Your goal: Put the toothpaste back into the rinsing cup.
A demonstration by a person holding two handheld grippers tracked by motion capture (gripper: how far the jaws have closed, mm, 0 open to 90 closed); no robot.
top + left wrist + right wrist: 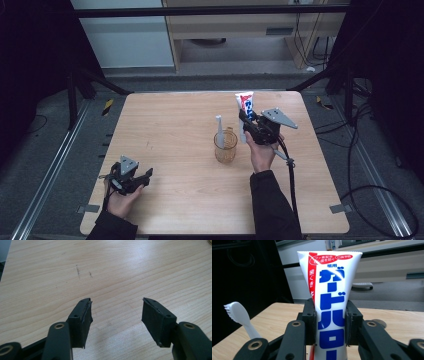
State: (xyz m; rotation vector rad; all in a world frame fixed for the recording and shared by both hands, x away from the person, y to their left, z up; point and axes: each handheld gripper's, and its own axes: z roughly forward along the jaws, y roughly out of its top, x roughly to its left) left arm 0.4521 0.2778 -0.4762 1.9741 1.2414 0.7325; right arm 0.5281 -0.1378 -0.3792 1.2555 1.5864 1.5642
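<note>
**Right gripper clamps toothpaste tube beside cup**

Right gripper (246, 121) grips the upright toothpaste tube (330, 305) between both pads, just right of the amber cup (225, 147) holding a toothbrush (219, 131). Left gripper (117, 315) rests on the table (170, 130), jaws wide apart, holding nothing.

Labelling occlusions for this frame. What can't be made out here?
- White toothpaste tube with blue and red print: its bottom end is cut off by the lower edge of the right gripper view and hidden behind the right tool.
- White toothbrush: its handle is hidden by the tool there; in the high view the amber glass cup hides its lower part.
- Tube print: too small in the high view.
</note>
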